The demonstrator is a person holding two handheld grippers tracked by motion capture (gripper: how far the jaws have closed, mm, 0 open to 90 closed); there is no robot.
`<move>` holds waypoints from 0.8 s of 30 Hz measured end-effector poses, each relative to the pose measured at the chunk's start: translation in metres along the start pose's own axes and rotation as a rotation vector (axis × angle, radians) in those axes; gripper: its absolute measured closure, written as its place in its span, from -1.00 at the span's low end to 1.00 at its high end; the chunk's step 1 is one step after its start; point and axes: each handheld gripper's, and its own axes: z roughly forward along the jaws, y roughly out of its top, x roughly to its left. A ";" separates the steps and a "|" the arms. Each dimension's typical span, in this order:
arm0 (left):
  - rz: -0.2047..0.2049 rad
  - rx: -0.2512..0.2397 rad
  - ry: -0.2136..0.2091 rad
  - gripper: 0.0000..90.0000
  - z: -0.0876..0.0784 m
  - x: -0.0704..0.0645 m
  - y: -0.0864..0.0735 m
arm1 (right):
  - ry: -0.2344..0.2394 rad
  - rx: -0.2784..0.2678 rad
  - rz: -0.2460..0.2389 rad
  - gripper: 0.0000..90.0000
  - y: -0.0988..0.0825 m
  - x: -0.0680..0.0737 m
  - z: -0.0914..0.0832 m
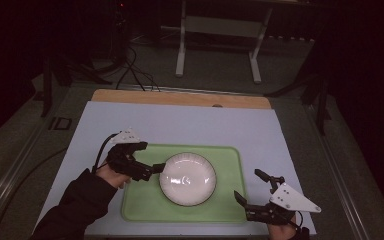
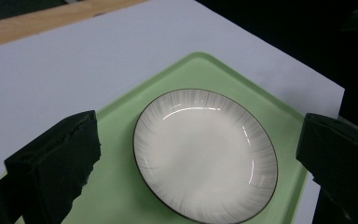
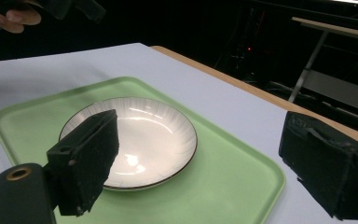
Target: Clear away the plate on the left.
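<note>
High view: the left gripper (image 1: 156, 168) hangs beside the white plate (image 1: 187, 178) on the green tray (image 1: 230, 165), jaws apart, holding nothing. Right gripper view: the right gripper (image 3: 200, 163) is wide apart too, near the tray's corner.

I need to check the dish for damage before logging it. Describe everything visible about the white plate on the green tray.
The round white plate with a thin dark rim looks like glazed ceramic: glossy, with fine grey lines raying across its sloping border and a smooth, shallow centre that reflects light. It holds nothing and shows no chip or crack. It lies flat, right way up, near the middle of the pale green rectangular tray, which alone touches it. Both grippers are apart from it.
</note>
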 end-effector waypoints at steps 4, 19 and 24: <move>-0.001 -0.021 0.020 -1.00 -0.009 -0.001 -0.006 | -0.001 0.000 -0.004 -0.74 0.000 0.000 0.000; 0.035 -0.043 0.048 -1.00 -0.030 -0.003 -0.037 | -0.005 0.007 -0.009 -0.74 0.000 0.002 0.000; 0.029 -0.047 0.057 -1.00 -0.034 -0.002 -0.050 | -0.007 0.008 -0.013 -0.74 0.000 0.002 0.001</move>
